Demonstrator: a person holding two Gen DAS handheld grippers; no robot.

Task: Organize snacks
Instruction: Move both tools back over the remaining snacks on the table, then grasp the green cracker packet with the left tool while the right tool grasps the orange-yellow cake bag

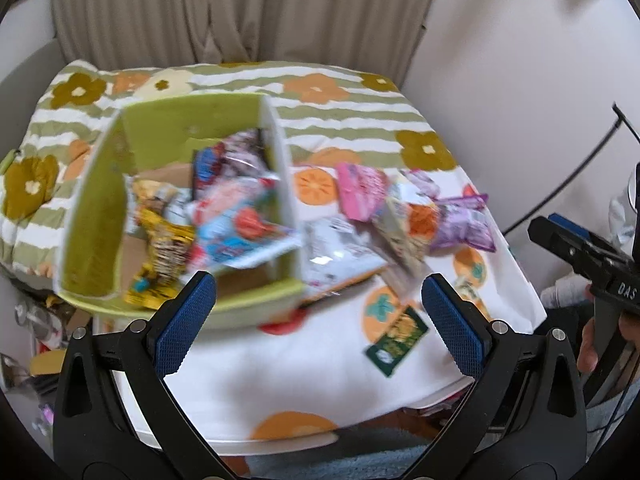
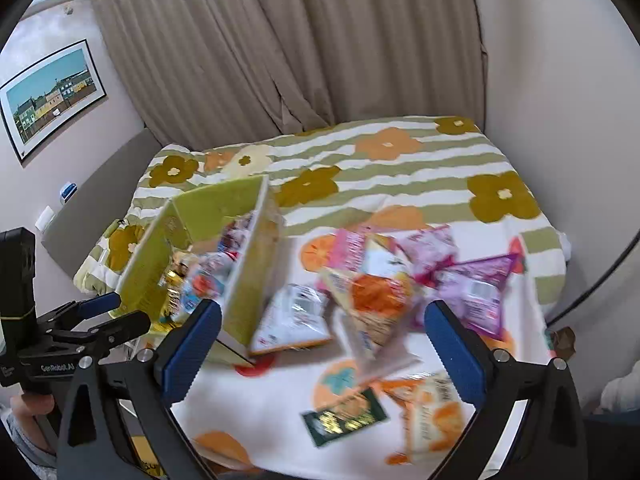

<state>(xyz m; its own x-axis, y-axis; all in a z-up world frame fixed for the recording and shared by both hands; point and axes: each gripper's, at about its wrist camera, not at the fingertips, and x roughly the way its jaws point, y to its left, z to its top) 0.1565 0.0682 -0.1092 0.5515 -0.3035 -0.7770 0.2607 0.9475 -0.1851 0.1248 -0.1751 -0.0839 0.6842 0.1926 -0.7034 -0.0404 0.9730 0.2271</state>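
Observation:
A green open box (image 1: 96,216) stands on the left of a cloth-covered table and holds several snack packets (image 1: 232,208); it also shows in the right wrist view (image 2: 152,276). More packets lie loose to its right: a pink one (image 1: 358,192), a purple one (image 1: 466,224), a white one (image 1: 340,252), an orange-and-white one (image 2: 376,300) and a small dark green one (image 1: 396,338). My left gripper (image 1: 320,320) is open and empty above the table's front, near the box's front wall. My right gripper (image 2: 324,352) is open and empty over the loose packets.
The table has a white cloth (image 1: 312,368) with orange fruit prints. Behind it lies a bed with a striped flowered blanket (image 2: 400,184), then a beige curtain (image 2: 280,60). Clutter lies on the floor at the left (image 1: 36,340). Both views are motion-blurred.

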